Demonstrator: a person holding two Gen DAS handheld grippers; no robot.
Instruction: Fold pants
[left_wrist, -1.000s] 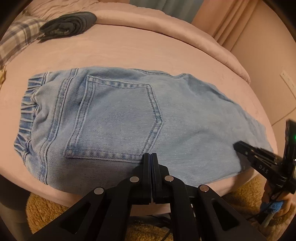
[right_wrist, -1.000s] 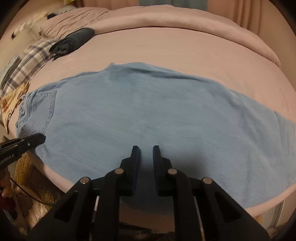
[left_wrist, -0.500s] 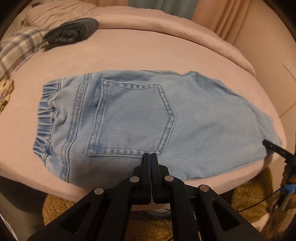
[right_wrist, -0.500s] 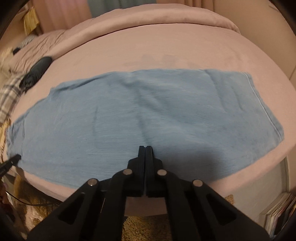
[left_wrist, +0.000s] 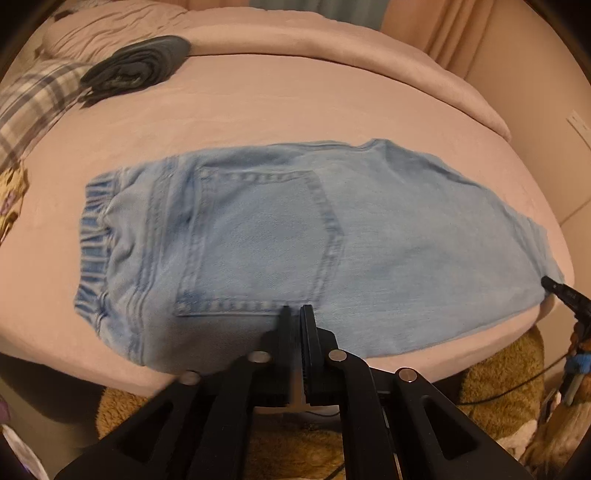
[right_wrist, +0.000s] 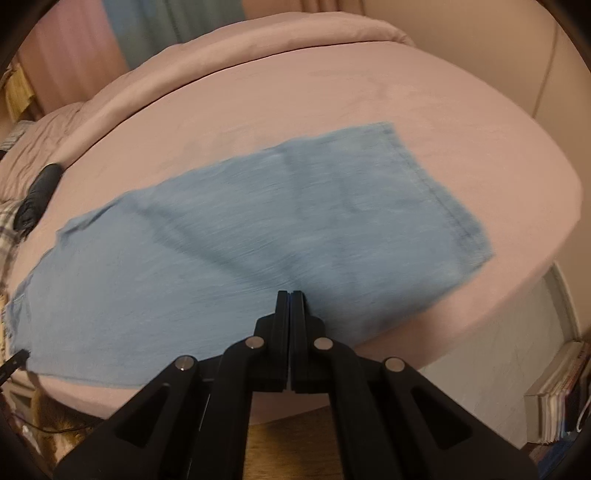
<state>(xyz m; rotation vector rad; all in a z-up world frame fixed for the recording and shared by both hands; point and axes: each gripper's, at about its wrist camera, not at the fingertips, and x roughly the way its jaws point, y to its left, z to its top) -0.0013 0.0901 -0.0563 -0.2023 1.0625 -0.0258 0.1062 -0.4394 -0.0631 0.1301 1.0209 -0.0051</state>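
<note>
Light blue jeans (left_wrist: 295, 229) lie flat along the front edge of a pink bed (left_wrist: 295, 107), waistband to the left and back pocket facing up. My left gripper (left_wrist: 295, 314) hovers over the pocket's lower edge. Its jaws stand together with only a thin slit, and nothing is between them. In the right wrist view the pant legs (right_wrist: 258, 236) stretch to the hem (right_wrist: 443, 206) at the right. My right gripper (right_wrist: 290, 295) is shut and empty above the leg's near edge. Its tip (left_wrist: 552, 286) shows at the far right of the left wrist view.
A folded dark garment (left_wrist: 136, 66) and a plaid cloth (left_wrist: 33, 99) lie at the bed's far left. A brown shaggy rug (left_wrist: 491, 373) covers the floor below the bed edge. Stacked books (right_wrist: 557, 398) stand at the lower right. A rolled pink blanket (right_wrist: 258, 48) runs along the back.
My right gripper's jaws closed, and it slid right along the pant leg, so the hem has come into its view. The left gripper barely moved, only tilting slightly.
</note>
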